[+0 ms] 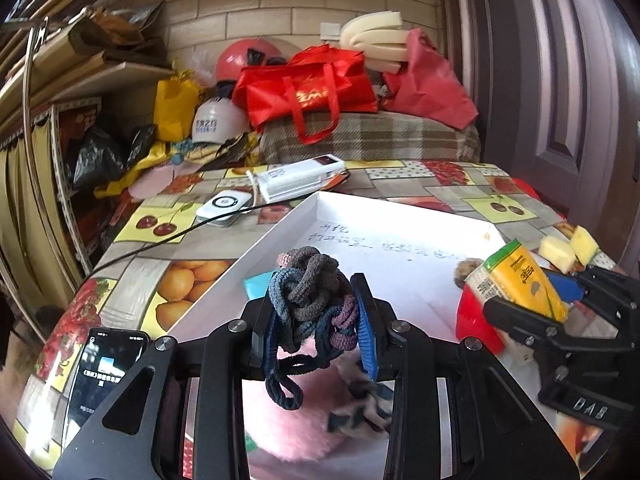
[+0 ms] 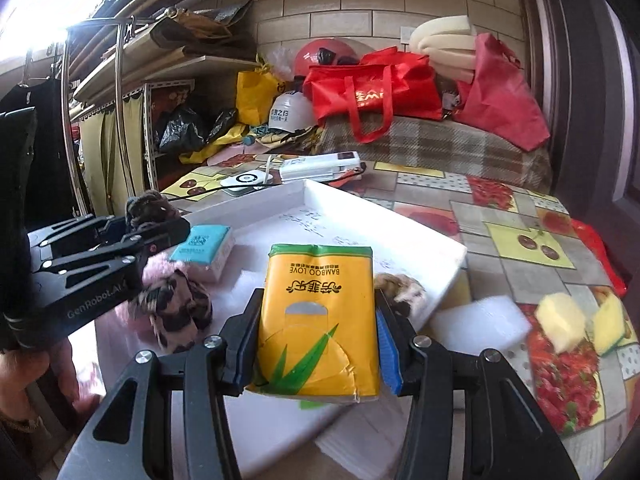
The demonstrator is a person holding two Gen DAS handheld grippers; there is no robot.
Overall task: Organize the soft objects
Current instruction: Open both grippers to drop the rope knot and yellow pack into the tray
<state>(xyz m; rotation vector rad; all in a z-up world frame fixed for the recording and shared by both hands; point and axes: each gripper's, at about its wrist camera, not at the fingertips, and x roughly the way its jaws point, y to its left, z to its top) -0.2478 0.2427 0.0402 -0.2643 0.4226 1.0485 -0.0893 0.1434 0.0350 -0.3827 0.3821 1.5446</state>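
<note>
A shallow white cardboard tray [image 1: 400, 216] is seen ahead of both grippers, on a fruit-patterned tablecloth [image 1: 192, 276]. A yellow-and-green pack of tissues [image 2: 318, 316] is clamped between the pads of the right gripper [image 2: 316, 344]. A tangled bundle of grey, blue and mauve elastic hair ties [image 1: 314, 300] is pinched by the left gripper [image 1: 316, 320]. The carrying step appears to be in hand; next, each load would need to be lowered over the tray's floor and released.

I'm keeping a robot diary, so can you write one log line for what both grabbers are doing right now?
left gripper: shut on bundle of hair ties | right gripper: shut on yellow tissue pack | white tray: holds teal tissue pack
</note>
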